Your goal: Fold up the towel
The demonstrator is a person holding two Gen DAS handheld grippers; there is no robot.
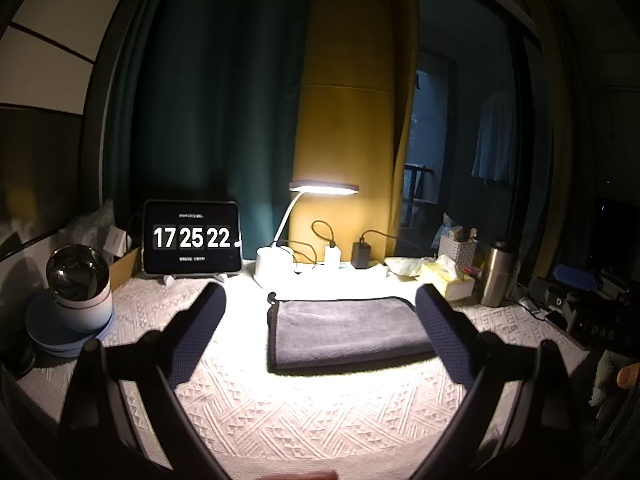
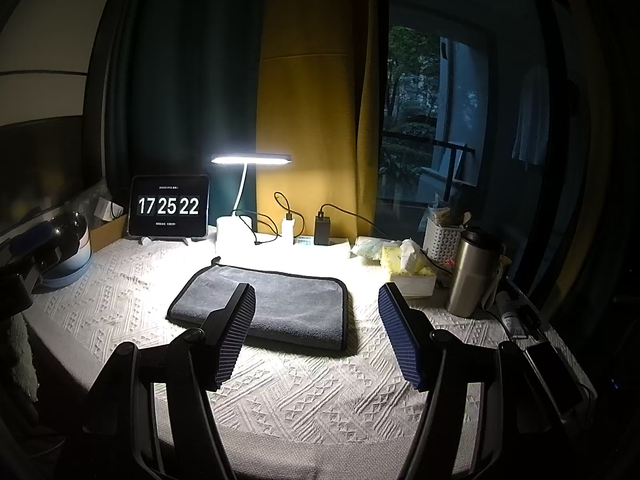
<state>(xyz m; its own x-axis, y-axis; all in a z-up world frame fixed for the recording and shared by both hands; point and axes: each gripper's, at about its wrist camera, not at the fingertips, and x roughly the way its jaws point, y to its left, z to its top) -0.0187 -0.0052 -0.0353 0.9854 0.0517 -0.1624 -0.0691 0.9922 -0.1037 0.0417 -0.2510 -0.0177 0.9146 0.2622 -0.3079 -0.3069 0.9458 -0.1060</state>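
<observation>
A grey towel with dark edging lies folded flat on the white textured tablecloth, under the lamp. It also shows in the right wrist view. My left gripper is open and empty, held above the cloth in front of the towel. My right gripper is open and empty too, hovering in front of the towel, with its left finger over the towel's near edge.
A tablet clock and a lit desk lamp stand at the back with chargers. A bowl on blue plates is at the left. A tissue box, white basket and steel flask are at the right.
</observation>
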